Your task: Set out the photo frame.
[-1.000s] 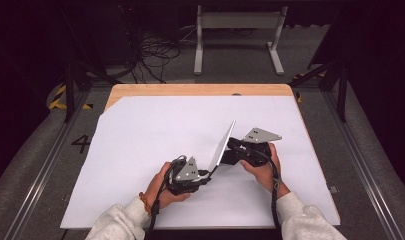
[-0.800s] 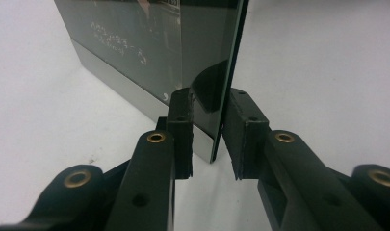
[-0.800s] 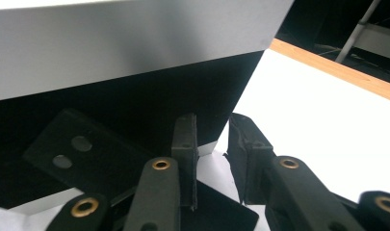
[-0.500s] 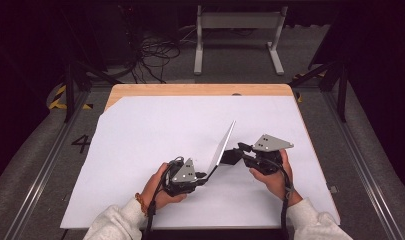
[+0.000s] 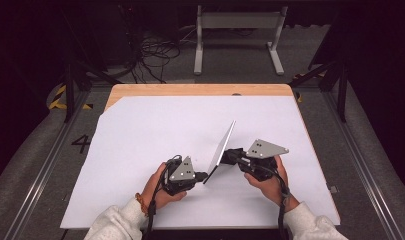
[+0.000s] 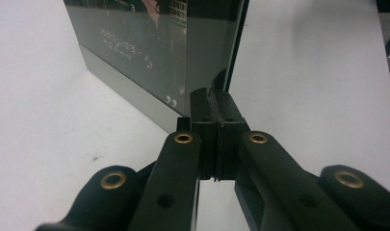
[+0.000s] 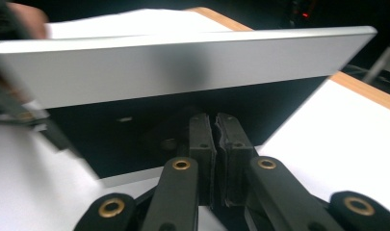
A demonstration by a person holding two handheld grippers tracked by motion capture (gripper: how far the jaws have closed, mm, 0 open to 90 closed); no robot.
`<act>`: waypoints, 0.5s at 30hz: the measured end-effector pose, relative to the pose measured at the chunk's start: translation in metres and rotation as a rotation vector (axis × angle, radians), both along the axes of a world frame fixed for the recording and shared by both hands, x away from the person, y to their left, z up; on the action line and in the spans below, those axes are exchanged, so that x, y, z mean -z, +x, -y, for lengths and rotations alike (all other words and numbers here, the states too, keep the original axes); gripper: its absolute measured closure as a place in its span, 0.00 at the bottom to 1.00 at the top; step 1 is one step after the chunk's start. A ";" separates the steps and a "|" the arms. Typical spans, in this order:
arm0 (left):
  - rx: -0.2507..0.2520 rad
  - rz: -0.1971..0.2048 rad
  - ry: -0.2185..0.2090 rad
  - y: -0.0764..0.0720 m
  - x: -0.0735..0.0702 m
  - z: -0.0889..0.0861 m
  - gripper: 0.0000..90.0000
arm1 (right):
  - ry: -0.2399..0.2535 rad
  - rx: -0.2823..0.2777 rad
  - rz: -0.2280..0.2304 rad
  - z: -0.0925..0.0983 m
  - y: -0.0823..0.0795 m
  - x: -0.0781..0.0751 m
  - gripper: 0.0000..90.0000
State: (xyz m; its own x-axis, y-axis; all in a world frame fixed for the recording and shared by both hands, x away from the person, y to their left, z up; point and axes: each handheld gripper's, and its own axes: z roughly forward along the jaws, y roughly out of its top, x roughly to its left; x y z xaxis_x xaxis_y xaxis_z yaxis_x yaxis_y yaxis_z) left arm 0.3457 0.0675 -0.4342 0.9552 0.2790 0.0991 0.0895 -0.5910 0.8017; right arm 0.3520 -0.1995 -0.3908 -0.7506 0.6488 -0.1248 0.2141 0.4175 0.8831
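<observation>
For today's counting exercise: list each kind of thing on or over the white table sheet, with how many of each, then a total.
Flat panel: 1
Hand-held gripper: 2 (left, right)
Hand: 2 (left, right)
Total: 5

Numeral "4" on the floor mat (image 5: 81,144)

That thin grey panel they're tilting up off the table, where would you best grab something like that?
By its thin edges. The panel is flat and slim, tilted steeply on the white table, so jaws can probably only pinch across its thickness. The left hand-held gripper has shut on its low corner from the left; the right hand-held gripper meets its side edge from the right.
</observation>
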 end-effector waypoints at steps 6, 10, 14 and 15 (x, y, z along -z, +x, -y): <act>0.007 -0.015 -0.009 0.001 0.001 0.001 0.99 | 0.025 0.075 -0.040 0.006 0.030 0.006 1.00; 0.016 -0.014 -0.010 0.000 0.001 0.003 1.00 | 0.046 0.058 -0.057 0.003 0.038 0.008 1.00; 0.023 -0.012 -0.005 -0.002 0.001 0.004 1.00 | 0.044 0.051 -0.057 -0.001 0.040 0.008 1.00; 0.024 -0.012 -0.006 -0.003 0.001 0.005 1.00 | 0.049 0.049 -0.060 -0.001 0.040 0.008 1.00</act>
State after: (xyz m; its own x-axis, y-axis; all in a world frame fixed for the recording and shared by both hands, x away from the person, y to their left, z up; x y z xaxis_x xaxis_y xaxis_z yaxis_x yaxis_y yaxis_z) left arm 0.3428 0.0628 -0.4347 0.9627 0.2564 0.0862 0.0847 -0.5881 0.8044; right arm 0.3921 -0.1988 -0.3991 -0.7233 0.6889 -0.0482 0.2858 0.3622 0.8872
